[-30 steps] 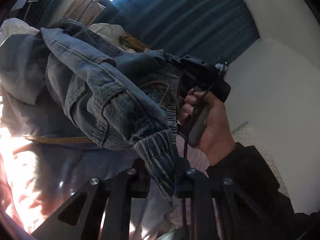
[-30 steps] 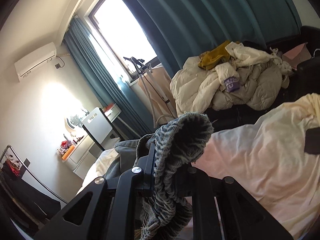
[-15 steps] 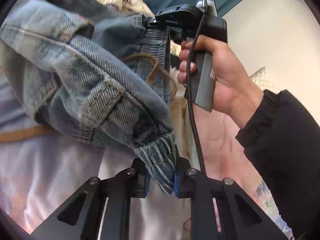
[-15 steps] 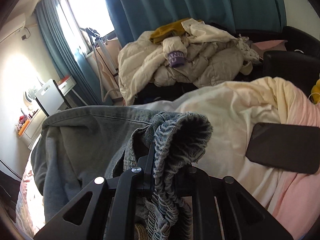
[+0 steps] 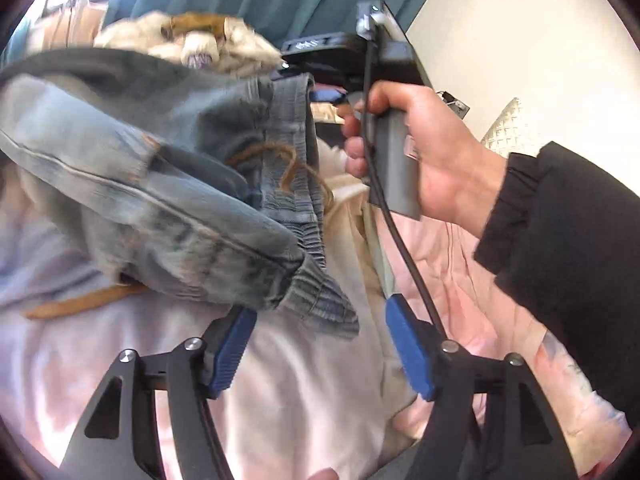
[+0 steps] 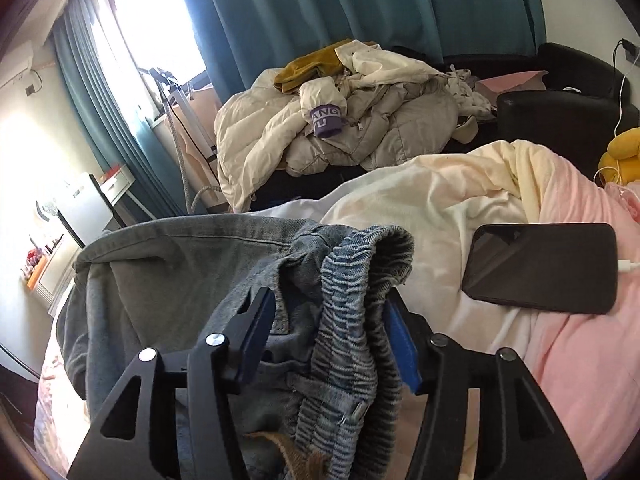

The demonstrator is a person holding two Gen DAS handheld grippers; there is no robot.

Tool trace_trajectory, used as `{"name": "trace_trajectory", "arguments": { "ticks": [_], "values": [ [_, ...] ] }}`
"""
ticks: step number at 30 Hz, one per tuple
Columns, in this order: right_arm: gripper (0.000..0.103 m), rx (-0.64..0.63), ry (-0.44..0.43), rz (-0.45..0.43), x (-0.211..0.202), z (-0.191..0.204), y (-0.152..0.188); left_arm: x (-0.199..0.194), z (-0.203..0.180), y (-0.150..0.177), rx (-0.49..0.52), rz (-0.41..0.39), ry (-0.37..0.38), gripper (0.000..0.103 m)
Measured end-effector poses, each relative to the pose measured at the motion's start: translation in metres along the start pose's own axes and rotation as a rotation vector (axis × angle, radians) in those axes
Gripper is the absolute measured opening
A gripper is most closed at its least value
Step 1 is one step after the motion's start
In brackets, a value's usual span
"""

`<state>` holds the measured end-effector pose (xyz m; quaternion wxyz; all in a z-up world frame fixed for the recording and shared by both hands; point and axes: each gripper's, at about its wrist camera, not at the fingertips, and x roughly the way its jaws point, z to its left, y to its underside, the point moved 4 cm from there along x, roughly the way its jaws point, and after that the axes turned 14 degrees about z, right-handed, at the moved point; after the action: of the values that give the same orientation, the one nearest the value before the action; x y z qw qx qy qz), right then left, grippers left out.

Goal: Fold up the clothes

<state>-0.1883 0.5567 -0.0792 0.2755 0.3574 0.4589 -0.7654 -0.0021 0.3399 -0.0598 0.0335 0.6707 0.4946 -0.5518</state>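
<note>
Jeans waistband lies loose between both opening claws, left and right.

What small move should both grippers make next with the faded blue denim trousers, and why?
Probably back both away. The left gripper and right gripper are opening, and the faded blue denim trousers lie slack on the pink and cream bedding, elastic waistband loose between the jaws.

Bedroom: bed, curtains
</note>
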Motion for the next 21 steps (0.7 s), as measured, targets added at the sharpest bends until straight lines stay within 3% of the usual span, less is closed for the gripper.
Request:
{"name": "trace_trajectory", "arguments": {
  "ticks": [5,9,16,21],
  "values": [
    [0.063,-0.048,0.004,-0.059,-0.052,0.031,0.013,-0.054,0.019,-0.008,0.006,-0.054,-0.07,0.069],
    [0.063,-0.12,-0.023,-0.059,-0.083,0.077,0.032,-0.118,0.032,0.009,-0.01,-0.066,-0.153,0.069],
    [0.063,-0.27,-0.112,-0.046,-0.108,0.181,0.066,-0.181,0.13,0.013,-0.106,-0.117,-0.315,0.069],
    [0.063,-0.37,-0.146,-0.006,-0.085,0.258,0.081,-0.22,0.193,0.028,-0.242,-0.165,-0.391,0.069]
  ]
}}
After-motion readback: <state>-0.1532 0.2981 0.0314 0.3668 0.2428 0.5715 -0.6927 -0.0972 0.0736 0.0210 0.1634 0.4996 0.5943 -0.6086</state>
